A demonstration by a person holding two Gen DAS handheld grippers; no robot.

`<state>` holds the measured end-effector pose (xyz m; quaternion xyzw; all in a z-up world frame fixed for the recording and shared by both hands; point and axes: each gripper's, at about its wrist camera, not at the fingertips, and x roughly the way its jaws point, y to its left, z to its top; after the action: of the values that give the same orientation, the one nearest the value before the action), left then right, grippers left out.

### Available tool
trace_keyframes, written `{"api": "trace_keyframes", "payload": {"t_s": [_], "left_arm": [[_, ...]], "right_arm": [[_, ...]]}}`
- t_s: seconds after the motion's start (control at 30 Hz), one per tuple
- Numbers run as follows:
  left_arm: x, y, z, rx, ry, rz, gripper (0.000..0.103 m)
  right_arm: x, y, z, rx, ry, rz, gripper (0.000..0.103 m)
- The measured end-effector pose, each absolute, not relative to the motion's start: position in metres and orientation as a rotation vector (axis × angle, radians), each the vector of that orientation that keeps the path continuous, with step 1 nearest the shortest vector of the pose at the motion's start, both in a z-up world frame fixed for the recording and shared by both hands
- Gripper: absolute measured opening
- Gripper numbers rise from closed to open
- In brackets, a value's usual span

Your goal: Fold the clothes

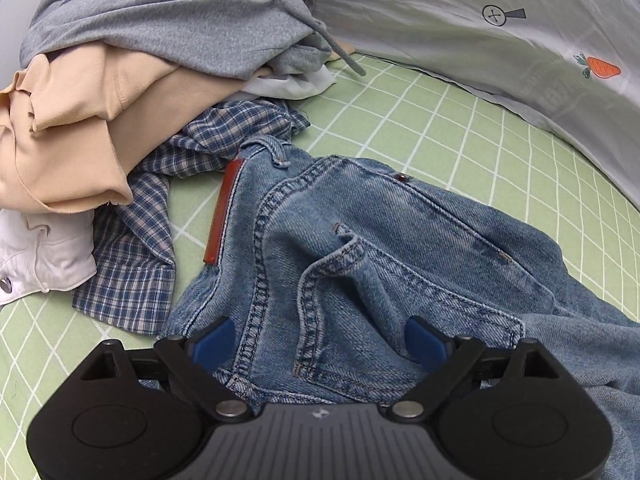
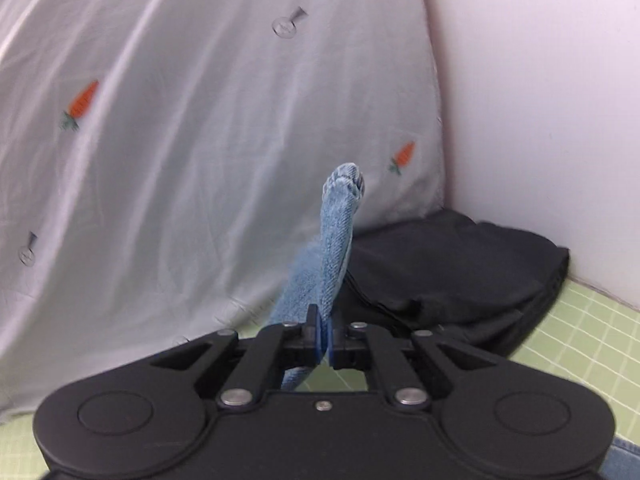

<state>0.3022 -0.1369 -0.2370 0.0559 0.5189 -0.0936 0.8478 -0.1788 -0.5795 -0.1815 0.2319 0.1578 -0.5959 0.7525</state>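
Blue denim jeans (image 1: pixel 360 248) lie crumpled on the green checked sheet (image 1: pixel 460 128), back pocket and red-brown waistband patch up. My left gripper (image 1: pixel 320 340) hovers just over the pocket area, open wide, its blue pads (image 1: pixel 424 340) on either side of the denim without pressing it. In the right wrist view my right gripper (image 2: pixel 323 332) is shut on a bunched fold of the jeans (image 2: pixel 340 220), which sticks up past the fingertips, lifted off the bed.
A heap of clothes sits at the left: grey hoodie (image 1: pixel 160 20), beige garment (image 1: pixel 72 128), blue plaid shirt (image 1: pixel 136 256), white garment (image 1: pixel 40 256). A grey carrot-print quilt (image 1: pixel 500 32) borders the far side. A black bag (image 2: pixel 460 268) lies by the pale wall (image 2: pixel 540 100).
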Motion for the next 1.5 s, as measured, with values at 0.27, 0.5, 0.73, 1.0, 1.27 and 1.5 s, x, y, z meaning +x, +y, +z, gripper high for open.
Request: {"api": "trace_keyframes", "payload": {"t_s": [0.27,0.5,0.73,1.0,1.27,1.5], "left_arm": [[0.291,-0.128,-0.226,0.131,1.079,-0.239,0.092],[0.251,-0.106,-0.205,0.135,1.031,-0.252,0.092],[0.197,-0.038,-0.205,0.013,1.050,-0.143,0.092],[0.160,0.006,-0.237,-0.202,1.184,-0.147,0.092],[0.152,0.001,-0.237,-0.177,1.113,-0.121,0.025],[0.154,0.026,-0.235,-0.170,1.104,-0.147,0.013]], "right_arm": [[-0.213,-0.562,-0.273,0.774,0.627,-1.413,0.043],[-0.207,-0.526,-0.270,0.715,0.645,-1.353,0.079],[-0.208,-0.470,-0.269,0.683,0.683,-1.308,0.098],[-0.209,-0.415,-0.264,0.675,0.706,-1.235,0.099],[-0.205,-0.372,-0.258,0.665,0.705,-1.209,0.099],[-0.200,-0.347,-0.260,0.675,0.712,-1.190,0.099]]}}
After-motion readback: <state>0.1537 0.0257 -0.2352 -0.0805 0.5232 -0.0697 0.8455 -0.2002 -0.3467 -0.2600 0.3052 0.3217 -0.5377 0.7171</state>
